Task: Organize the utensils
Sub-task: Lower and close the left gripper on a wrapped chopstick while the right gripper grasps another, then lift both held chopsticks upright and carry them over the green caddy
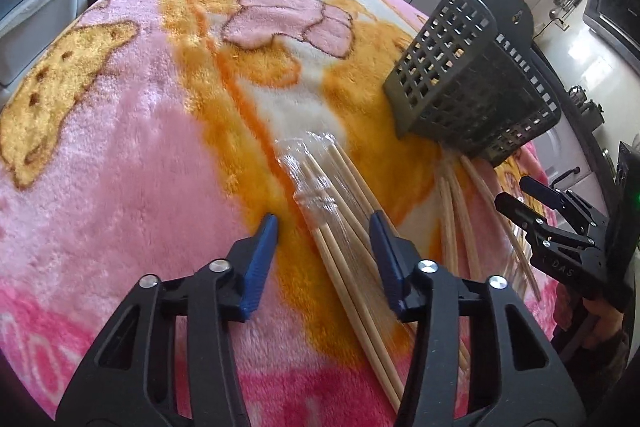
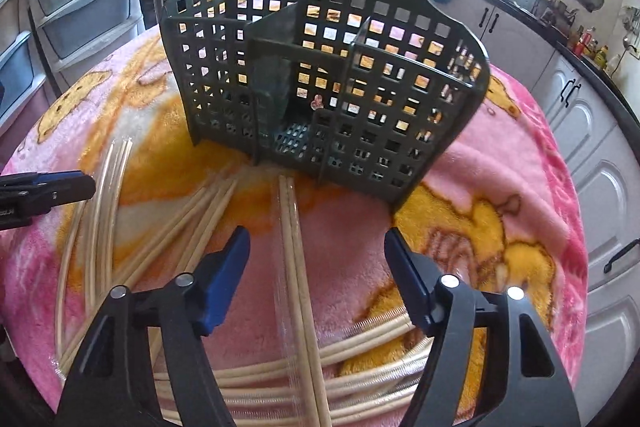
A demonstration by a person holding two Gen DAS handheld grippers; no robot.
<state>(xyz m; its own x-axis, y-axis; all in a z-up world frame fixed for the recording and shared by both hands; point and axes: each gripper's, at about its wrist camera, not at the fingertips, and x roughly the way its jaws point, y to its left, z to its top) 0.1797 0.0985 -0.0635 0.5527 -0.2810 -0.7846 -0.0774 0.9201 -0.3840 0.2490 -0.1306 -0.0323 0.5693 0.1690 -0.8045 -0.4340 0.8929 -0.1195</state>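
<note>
1. Wooden chopsticks in a clear wrapper (image 1: 340,211) lie on the pink blanket (image 1: 120,147), between the wide-open fingers of your left gripper (image 1: 323,227), which holds nothing.
2. Your right gripper (image 2: 317,239) is also wide open and empty, over another chopstick pair (image 2: 294,251).
3. You see the grey holder (image 2: 320,75) standing just beyond these chopsticks, with more loose chopsticks (image 2: 192,223) beside them.
</note>
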